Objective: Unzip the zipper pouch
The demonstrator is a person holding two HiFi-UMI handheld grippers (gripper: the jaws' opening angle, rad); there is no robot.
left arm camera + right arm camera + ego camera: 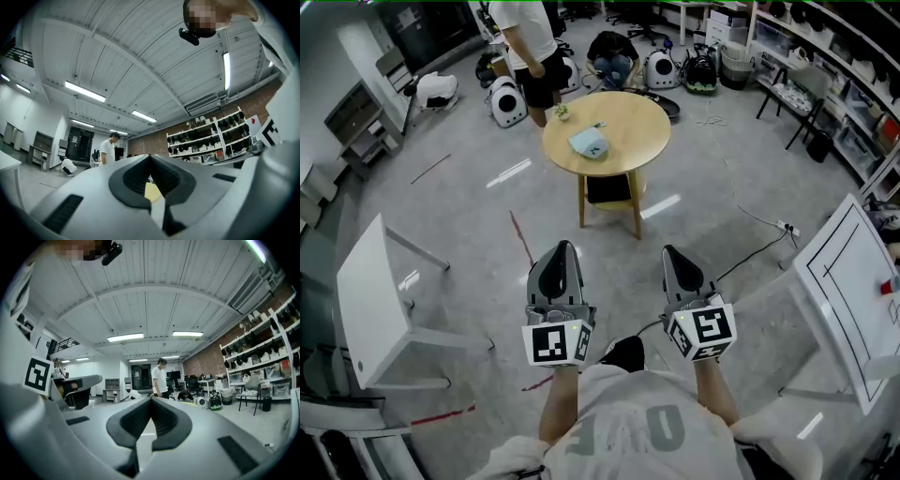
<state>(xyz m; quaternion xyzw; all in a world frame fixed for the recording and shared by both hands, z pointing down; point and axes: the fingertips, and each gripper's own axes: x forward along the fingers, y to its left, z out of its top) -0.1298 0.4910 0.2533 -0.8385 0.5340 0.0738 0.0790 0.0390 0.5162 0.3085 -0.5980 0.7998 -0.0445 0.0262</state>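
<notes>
pouch: the pouch (589, 142) is pale blue and lies flat near the middle of the round table (633, 141), well ahead of both grippers, with nothing touching it.
left gripper: the left gripper (563, 249) has its jaws closed together with nothing between them. it is held over the floor and points toward the table.
right gripper: the right gripper (673, 253) is closed and empty too, just beside the left one.
handling: the pouch looks soft, light and limp. it would likely slide or bunch on the smooth top if only the zipper is tugged.
where to hold: best guess is to pin the fabric at one end of the zipper with one gripper and take the pull tab with the other. the tab is too small to make out from here.
edges: the pouch sits clear of the table's rim. a small green thing (562, 112) stands near the far left rim, apart from the pouch.
open room: the floor up to the table is bare. a white side table (370, 300) on the left and a white board (844, 281) on the right flank the way, well apart. a cable (759, 248) trails on the floor to the right. a person (530, 47) stands just behind the table.
progress: the approach seems not yet made.
</notes>
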